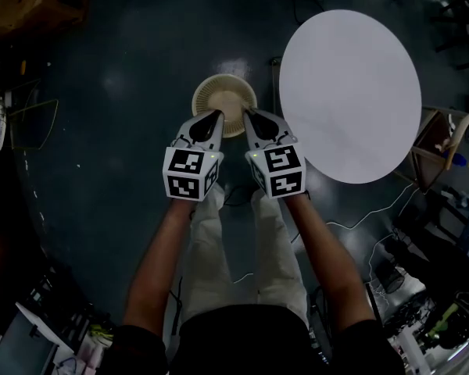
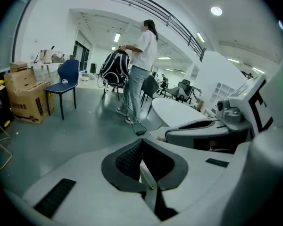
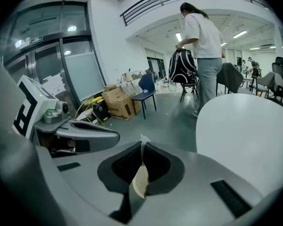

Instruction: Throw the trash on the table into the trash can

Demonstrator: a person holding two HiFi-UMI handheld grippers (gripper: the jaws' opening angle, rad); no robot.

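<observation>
A round beige trash can [image 1: 224, 100] with a slatted wall stands on the dark floor, just left of the round white table [image 1: 349, 92]. I see nothing lying on the tabletop. My left gripper [image 1: 216, 116] and right gripper [image 1: 248, 114] hang side by side, tips over the can's near rim. Both are shut, with nothing visibly held. In the left gripper view the left gripper [image 2: 144, 166] shows only a thin slit between its jaws. In the right gripper view a sliver of beige mesh shows through the slit of the right gripper [image 3: 141, 166].
A person [image 2: 140, 65] stands by a black bag beyond the table. A blue chair [image 2: 66, 81] and cardboard boxes [image 2: 26, 95] stand to the left. A wooden chair [image 1: 442, 143] stands at the table's right, and cables [image 1: 359, 221] lie on the floor.
</observation>
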